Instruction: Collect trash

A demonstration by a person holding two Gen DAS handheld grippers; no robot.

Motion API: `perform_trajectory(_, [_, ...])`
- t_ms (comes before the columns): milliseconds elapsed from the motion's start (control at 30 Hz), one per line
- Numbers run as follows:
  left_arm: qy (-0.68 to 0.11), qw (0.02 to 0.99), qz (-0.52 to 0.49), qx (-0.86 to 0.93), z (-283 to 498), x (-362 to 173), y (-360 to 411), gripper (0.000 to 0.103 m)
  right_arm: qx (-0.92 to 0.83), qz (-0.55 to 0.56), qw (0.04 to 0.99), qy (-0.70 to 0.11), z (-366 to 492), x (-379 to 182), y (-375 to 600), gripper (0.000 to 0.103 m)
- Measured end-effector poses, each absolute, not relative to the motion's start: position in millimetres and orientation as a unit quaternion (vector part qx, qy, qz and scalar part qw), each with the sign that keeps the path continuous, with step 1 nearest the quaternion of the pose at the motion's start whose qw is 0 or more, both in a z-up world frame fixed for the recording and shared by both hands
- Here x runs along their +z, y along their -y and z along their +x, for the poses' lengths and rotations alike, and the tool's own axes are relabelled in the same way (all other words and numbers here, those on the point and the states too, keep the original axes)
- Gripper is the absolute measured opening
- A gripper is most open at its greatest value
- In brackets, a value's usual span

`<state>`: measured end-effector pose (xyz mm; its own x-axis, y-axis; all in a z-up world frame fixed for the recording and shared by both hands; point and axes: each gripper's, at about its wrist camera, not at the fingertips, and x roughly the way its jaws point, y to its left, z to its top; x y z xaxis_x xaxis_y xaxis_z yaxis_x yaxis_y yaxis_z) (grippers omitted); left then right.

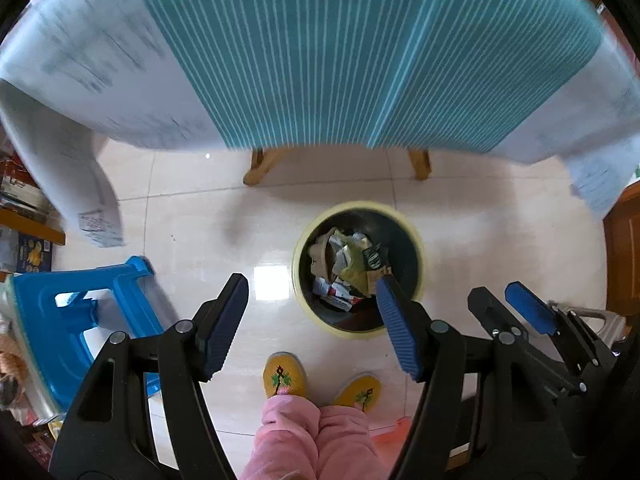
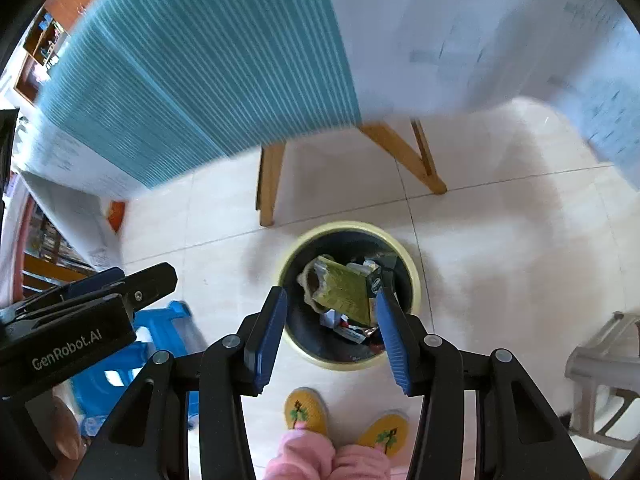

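Both tools hang above a tiled floor (image 1: 192, 216), pointing down at a round trash bin (image 1: 357, 322) with a pale yellow rim and a dark inside. The left tool (image 1: 312, 320) has its 2 blue-padded fingers spread wide apart with nothing between them; it sits over the floor just left of the bin, its right pad overlapping the bin's near rim in the left wrist view. The right tool (image 2: 331, 322) also has its fingers apart and empty, held directly over the bin (image 2: 412, 280), so the opening shows between the pads. The trash (image 1: 344, 268) lies inside the bin: a crumpled heap of wrappers and paper, with a flattened green carton (image 2: 344, 294) on top and a red and white packet lower down. Behind the bin stands the surface (image 1: 120, 60), draped in white printed sheeting with a teal striped cloth (image 1: 320, 52) over it; its wooden legs (image 2: 270, 184) rest on the floor just beyond the bin. A blue plastic stool (image 1: 80, 320) stands to the left, a grey stool (image 2: 600, 364) to the right. At the bottom, 2 yellow embroidered slippers (image 1: 285, 374) and pink trouser legs (image 1: 308, 440) stand near the bin.
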<state>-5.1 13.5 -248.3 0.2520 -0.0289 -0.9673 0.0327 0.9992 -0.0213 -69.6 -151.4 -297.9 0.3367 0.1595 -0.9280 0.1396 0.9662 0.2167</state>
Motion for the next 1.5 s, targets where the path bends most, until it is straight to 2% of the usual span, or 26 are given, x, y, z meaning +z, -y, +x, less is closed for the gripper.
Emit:
perform_trajectory(433, [-0.557,0.831,0.002,-0.007,-18,-71,-22,0.064,0.029,0.117,0.841,-0.528,-66,-97,157,0.047])
perform_trajectory(833, [-0.499,0.867,0.0,0.01,-16,55,-26,0.064,0.054,0.084,0.874,-0.476,-40,45,158,0.048])
perform_trajectory(1133, [-0.482,0.876,-0.001,0.011,-2,90,-20,0.064,0.054,0.084,0.887,-0.452,-13,80,153,0.049])
perform_trajectory(1500, [-0.47,0.883,0.003,0.004,10,99,-9,0.064,0.053,0.078,0.888,-0.449,3,85,152,0.049])
